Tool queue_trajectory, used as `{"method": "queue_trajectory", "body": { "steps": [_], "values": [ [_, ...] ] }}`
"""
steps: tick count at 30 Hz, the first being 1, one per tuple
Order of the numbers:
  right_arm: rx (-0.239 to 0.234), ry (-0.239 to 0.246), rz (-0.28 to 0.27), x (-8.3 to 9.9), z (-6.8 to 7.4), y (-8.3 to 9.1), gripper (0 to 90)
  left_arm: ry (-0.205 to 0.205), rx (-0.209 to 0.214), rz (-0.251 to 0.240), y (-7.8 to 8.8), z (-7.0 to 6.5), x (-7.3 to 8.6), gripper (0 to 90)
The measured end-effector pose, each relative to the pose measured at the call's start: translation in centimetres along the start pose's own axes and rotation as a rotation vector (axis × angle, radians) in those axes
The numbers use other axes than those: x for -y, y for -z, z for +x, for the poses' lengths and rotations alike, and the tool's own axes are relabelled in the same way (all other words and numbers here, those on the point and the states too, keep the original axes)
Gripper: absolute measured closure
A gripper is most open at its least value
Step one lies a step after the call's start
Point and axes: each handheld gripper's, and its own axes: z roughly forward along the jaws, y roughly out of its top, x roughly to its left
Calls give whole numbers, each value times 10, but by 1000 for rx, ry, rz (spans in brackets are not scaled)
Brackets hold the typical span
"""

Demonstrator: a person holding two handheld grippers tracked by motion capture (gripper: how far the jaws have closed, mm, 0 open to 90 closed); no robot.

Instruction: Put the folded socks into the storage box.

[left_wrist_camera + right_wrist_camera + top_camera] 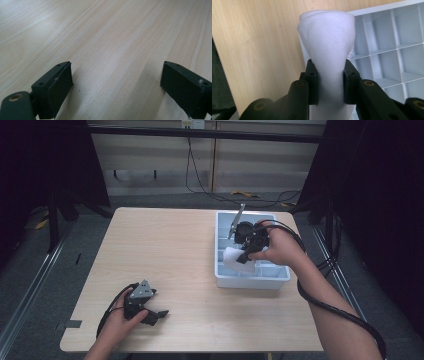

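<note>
Right gripper clamps white cloth over tray; left gripper fingers apart on table.

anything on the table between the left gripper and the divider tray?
Nothing: in the high view, bare wood separates the left gripper from the divider tray. The right gripper holds a rolled white cloth above the tray.

High view above the desk's near edge, facing forward and down, left gripper view low over bare desk wood, right gripper view close above the white divided tray by the desk's right edge, tray shared with high view
</note>
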Motion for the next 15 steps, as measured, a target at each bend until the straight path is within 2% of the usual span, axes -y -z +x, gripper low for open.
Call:
{"method": "queue_trajectory", "body": {
  "steps": [3, 6, 12, 15],
  "values": [
    [15, -4, -2, -3, -10, -3, 712, 0, 0, 0, 0, 0, 0, 103],
    [35, -3, 20, -6, -19, -13, 712, -3, -2, 3, 0, 0, 0, 103],
    [50, 3, 37, -15, -26, -36, 711, -6, 2, 3, 1, 0, 0, 103],
    [48, 23, 45, -20, -25, -45, 710, -6, 1, 4, 1, 0, 0, 103]
  ]
}}
